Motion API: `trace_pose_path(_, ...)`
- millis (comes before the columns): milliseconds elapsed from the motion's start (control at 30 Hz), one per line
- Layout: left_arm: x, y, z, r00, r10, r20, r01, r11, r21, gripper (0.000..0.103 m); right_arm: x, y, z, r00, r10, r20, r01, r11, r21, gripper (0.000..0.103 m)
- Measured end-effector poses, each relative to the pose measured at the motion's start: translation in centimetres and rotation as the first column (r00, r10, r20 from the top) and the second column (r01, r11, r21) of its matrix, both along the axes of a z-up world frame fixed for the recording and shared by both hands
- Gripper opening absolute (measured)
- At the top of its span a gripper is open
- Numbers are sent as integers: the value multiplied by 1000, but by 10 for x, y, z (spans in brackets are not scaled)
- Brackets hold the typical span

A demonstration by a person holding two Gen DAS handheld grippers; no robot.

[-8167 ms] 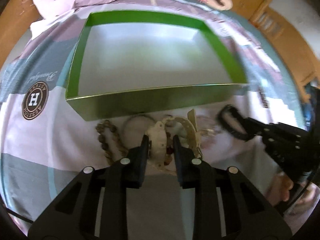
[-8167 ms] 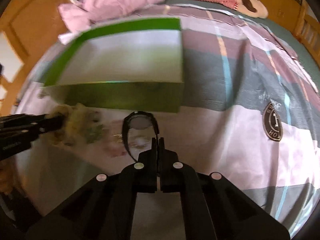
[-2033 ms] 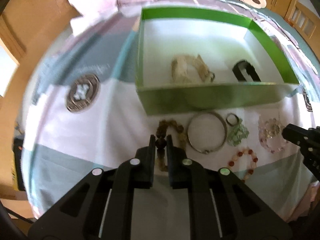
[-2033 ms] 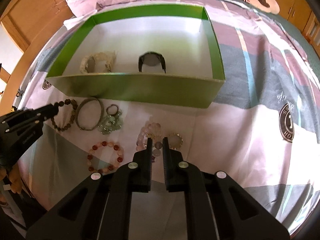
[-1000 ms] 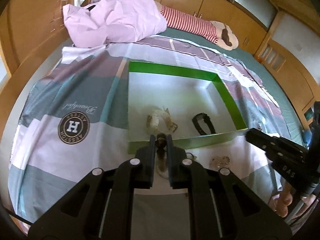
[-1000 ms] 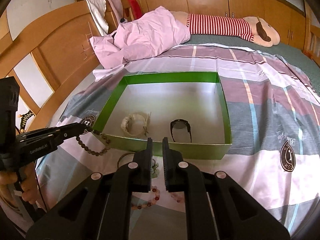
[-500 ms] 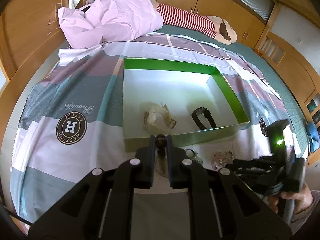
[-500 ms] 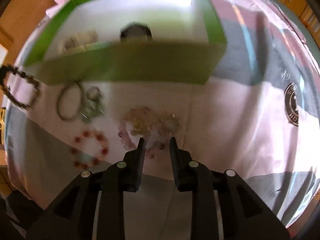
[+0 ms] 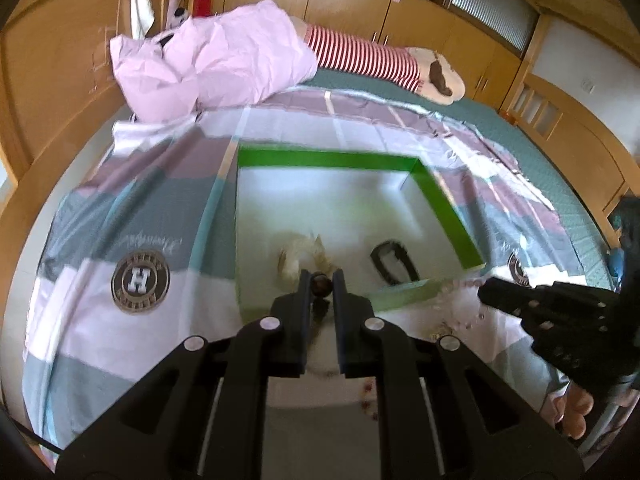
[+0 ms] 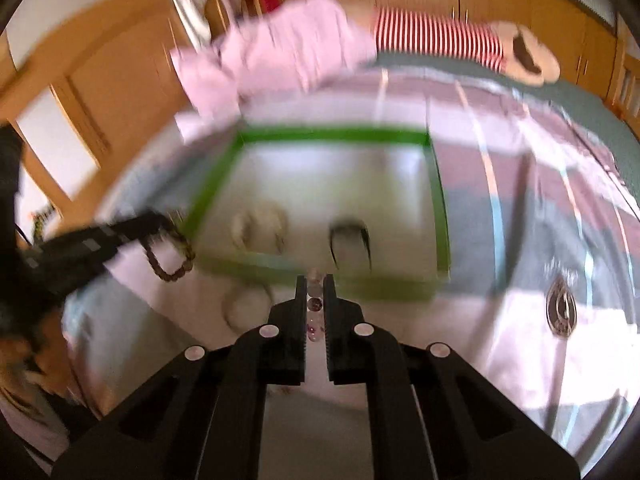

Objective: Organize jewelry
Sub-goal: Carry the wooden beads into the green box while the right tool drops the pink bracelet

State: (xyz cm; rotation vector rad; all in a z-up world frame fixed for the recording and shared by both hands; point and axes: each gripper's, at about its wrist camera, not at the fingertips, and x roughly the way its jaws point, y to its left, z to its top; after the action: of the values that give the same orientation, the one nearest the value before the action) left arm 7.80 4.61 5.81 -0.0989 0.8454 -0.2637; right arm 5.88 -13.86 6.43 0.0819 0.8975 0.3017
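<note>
Left wrist view: left gripper (image 9: 321, 285) clenched on a brown bead bracelet (image 9: 321, 287), held above the near wall of the green box (image 9: 442, 207). Box contents so far: pale bracelet (image 9: 298, 258) near left, black watch (image 9: 394, 262) near right.

Right wrist view (blurred): right gripper (image 10: 315, 286) closing on a pink crystal bracelet (image 10: 314, 305) that sits between its jaws, just short of the near wall.

Done — two pieces boxed. In hand — two more, not yet dropped in. Left on the bedspread (image 9: 100, 320): a bangle (image 10: 246, 300) and some small pieces by the near wall, too blurred to count.
</note>
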Motion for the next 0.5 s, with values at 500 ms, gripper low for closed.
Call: trace_pose_path(500, 45, -19, -23, 998, 54, -20, -52, 993, 106, 11, 70, -11, -36, 990, -138, -3, 137, 990, -13, 8)
